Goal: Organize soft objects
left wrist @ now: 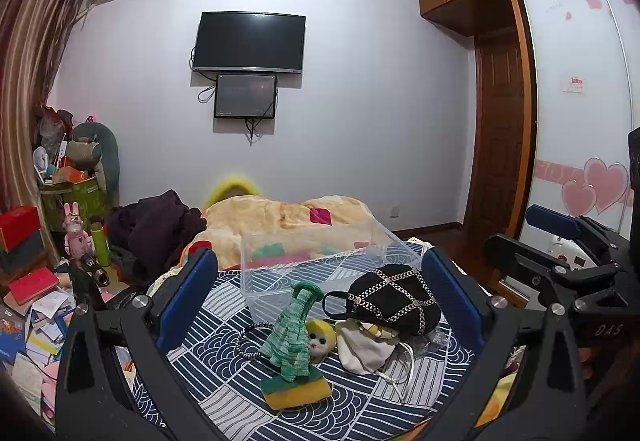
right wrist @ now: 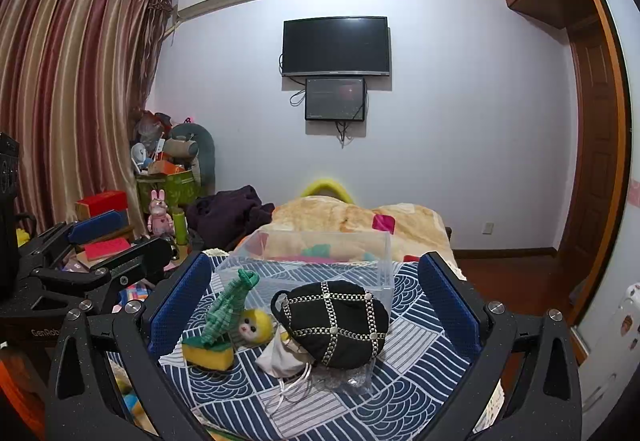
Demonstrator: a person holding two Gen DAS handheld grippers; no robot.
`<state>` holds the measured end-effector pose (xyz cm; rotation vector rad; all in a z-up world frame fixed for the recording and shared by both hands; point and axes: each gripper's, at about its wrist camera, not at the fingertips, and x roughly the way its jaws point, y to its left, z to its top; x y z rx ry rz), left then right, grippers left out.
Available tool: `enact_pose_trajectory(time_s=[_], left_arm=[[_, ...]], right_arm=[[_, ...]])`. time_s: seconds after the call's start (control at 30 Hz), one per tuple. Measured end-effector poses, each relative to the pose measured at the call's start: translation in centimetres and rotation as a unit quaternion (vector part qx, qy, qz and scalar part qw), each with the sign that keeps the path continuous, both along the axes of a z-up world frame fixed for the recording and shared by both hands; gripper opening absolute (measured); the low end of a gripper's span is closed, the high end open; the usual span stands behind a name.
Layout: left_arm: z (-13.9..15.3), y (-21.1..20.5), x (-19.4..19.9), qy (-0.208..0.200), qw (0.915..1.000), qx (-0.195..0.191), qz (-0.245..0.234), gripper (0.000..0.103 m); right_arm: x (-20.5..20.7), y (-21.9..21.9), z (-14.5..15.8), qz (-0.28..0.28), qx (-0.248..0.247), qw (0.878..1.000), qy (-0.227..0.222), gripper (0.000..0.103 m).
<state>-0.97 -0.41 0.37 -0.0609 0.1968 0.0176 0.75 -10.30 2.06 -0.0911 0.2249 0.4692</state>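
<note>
Patterned bedspread (right wrist: pixel 420 353) w/ clear bin (right wrist: pixel 320 261); TV (right wrist: pixel 336 45) on wall.

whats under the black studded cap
A white cloth pouch with loose drawstrings pokes out from under the black studded cap, next to crinkled clear plastic. Anything further beneath is hidden.

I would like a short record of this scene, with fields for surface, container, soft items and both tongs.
surface: bed with blue patterned cover
container: clear plastic box, upright, nothing inside it
soft items: green knitted piece resting on yellow-green sponge; yellow-haired doll; black studded hat over white cloth pouch
left tongs: open, holding nothing
right tongs: open, holding nothing
</note>
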Motion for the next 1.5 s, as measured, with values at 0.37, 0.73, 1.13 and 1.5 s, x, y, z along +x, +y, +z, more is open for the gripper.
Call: enact_pose_trajectory(time_s=[0.37,0.73,1.13,1.5], left_arm=[[-0.03,0.01,-0.13,-0.002,1.0000,0.003,0.000,0.103],[0.03,-0.20,-0.13,-0.002,1.0000,0.003,-0.001,0.103],[0.19,-0.35,0.03,-0.001,1.0000,0.003,-0.002,0.103],[0.14,-0.49,0.00,-0.003,1.0000,0.002,-0.002,0.103]], right_arm=[[-0.31,0.02,0.02,0.003,-0.001,1.000,-0.003,0.103],[-0.40,0.04,0.06,0.004,-0.001,1.000,-0.002,0.103],[-0.35,0.03,0.08,0.004,-0.001,1.000,-0.003,0.103],[-0.51,0.00,0.36,0.005,0.004,1.000,-0.006,0.103]])
